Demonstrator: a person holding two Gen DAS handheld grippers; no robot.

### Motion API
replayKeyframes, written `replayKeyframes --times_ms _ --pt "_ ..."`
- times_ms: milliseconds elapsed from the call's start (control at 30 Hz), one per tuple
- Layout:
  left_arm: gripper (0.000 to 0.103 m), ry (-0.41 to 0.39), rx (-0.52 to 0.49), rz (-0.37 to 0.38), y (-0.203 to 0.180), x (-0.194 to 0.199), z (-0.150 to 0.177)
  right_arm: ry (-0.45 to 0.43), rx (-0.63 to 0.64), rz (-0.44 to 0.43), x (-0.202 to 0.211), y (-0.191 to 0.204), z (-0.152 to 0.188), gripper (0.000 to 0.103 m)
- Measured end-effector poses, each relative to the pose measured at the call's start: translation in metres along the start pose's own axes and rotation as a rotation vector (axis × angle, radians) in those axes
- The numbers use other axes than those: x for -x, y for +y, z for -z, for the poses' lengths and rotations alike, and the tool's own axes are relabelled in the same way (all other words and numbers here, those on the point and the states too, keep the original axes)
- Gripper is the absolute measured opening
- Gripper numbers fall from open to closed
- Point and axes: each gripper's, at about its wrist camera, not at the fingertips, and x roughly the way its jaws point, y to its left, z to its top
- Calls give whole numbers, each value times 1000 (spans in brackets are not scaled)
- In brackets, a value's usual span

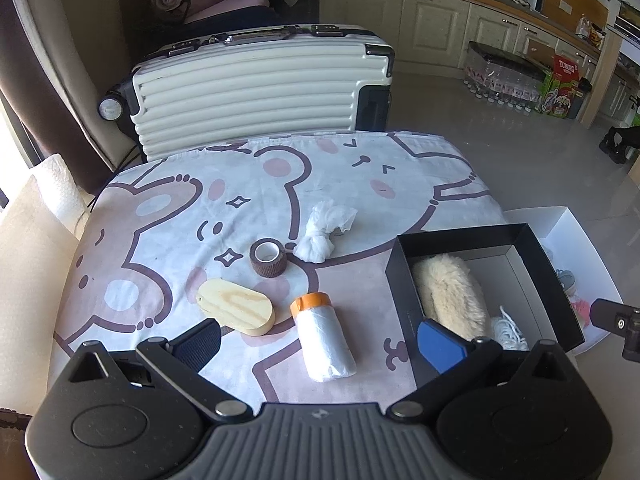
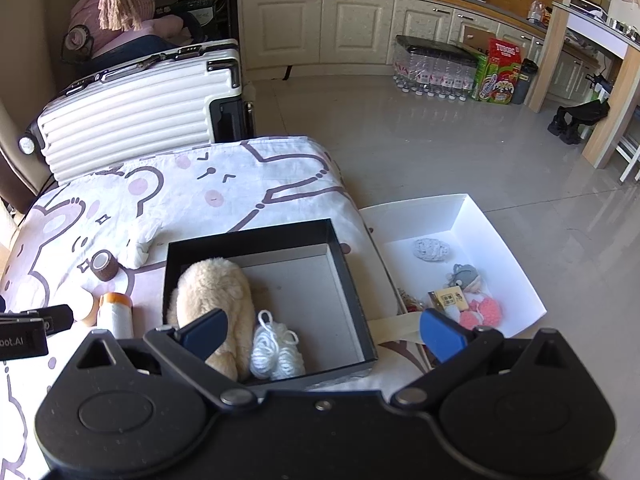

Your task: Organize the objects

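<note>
Cream cabinets (image 2: 320,28), glossy grey floor (image 2: 440,152), white suitcase (image 1: 256,92)

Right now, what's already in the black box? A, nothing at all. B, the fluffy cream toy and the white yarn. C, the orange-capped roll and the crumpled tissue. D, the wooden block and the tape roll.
B: the fluffy toy and white yarn lie inside the black box, while the block, tape, orange-capped roll and tissue are out on the cloth.
</note>
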Motion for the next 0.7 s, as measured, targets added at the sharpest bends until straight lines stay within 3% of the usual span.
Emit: replayKeyframes --times_ms 700 --pt "103 15 112 -99 85 5 14 9 115 -113 -12 90 -5 103"
